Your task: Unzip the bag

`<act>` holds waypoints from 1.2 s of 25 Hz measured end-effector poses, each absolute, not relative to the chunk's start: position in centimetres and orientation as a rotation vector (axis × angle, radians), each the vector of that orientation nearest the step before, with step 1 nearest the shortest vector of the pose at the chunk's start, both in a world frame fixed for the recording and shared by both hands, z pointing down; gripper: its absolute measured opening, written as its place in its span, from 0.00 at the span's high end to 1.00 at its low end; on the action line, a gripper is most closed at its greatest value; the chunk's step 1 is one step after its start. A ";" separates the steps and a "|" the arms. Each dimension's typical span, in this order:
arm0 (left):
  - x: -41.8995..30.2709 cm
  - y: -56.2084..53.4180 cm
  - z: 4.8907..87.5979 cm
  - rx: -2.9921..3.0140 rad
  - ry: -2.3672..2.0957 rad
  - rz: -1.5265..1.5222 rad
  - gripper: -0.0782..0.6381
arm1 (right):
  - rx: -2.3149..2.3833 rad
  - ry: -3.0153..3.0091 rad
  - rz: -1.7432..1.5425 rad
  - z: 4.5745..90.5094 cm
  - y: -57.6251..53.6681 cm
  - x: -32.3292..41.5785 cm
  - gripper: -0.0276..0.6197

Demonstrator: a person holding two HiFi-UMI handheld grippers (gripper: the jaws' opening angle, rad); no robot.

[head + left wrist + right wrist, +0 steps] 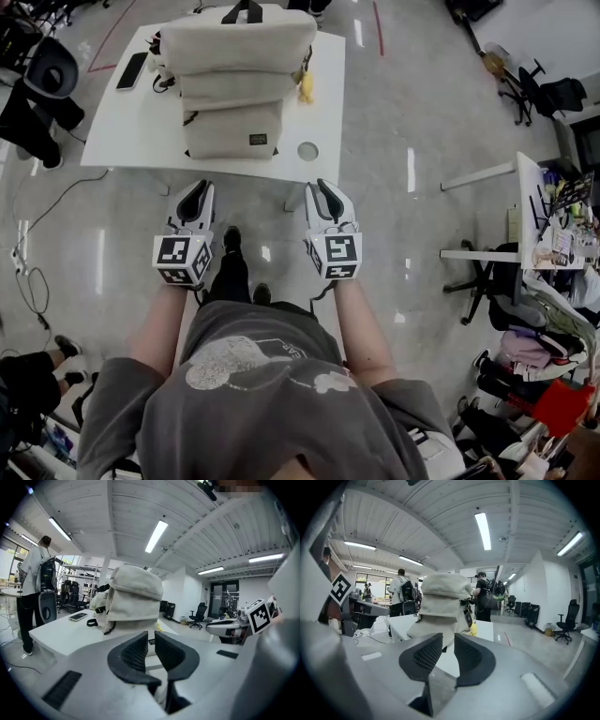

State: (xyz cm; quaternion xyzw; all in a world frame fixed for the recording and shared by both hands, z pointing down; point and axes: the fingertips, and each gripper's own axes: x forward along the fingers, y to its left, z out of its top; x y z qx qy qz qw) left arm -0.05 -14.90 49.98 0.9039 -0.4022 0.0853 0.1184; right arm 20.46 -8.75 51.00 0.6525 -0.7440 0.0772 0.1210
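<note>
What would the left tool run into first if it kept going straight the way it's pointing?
The left tool would most likely meet the beige backpack on the white table. The table's near edge could come first; depth is unclear.

The beige fabric backpack (234, 84) stands on the white rectangular table (122, 136), with the flat black phone (132, 70) lying left of it.

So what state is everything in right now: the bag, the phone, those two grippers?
Bag: standing on the table, looks zipped shut, untouched.
Phone: lying flat on the table, screen dark.
Left gripper: open a little, nothing between its jaws, short of the table.
Right gripper: open a little, nothing between its jaws, short of the table.
</note>
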 end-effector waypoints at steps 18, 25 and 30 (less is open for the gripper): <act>-0.8 -4.0 46.3 2.674 -1.155 0.169 0.87 | 1.944 -2.323 0.231 49.1 1.5 16.1 0.96; -5.1 -1.9 46.8 2.630 -1.181 0.167 0.87 | 1.897 -2.354 0.262 49.7 3.1 11.6 0.96; -8.8 0.2 46.7 2.642 -1.156 0.153 0.88 | 1.892 -2.359 0.250 49.1 5.1 7.1 0.96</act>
